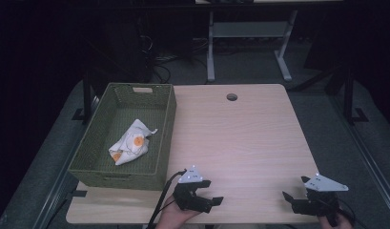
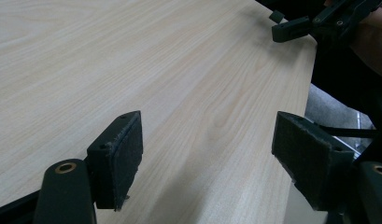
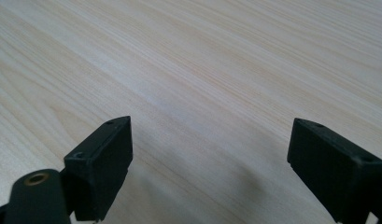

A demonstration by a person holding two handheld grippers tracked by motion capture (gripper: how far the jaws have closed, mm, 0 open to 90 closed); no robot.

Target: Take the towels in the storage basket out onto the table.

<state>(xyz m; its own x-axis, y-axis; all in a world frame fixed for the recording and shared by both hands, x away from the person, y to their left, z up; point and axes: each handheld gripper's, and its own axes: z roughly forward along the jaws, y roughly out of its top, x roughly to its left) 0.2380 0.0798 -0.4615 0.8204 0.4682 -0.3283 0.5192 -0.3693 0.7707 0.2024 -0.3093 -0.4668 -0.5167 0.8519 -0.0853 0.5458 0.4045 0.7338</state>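
Left gripper (image 1: pixel 204 190): in my left hand at the near table edge, jaws spread wide, nothing between the pads (image 2: pixel 128 154); it points across the table toward my other tool.
Right gripper (image 1: pixel 297 196): near right edge, jaws likewise spread and empty; its own view has bare wood grain between them.
Reason for pose: both tools low and apart, well clear of the load; I read this as a rest position, hands free.
Table (image 1: pixel 240 138): light wood, bare in the middle; a round cable hole (image 1: pixel 231 97) at the far side.
Basket (image 1: pixel 167 138): green woven, on the left half of the table, one corner overhanging.
Cloth (image 1: pixel 129 148): crumpled white, orange patches, lying inside the basket on its floor, well apart from both grippers.
Hard to make out: the cloth's print; room beyond the table is dark, with a desk frame (image 1: pixel 250 38) faintly visible.
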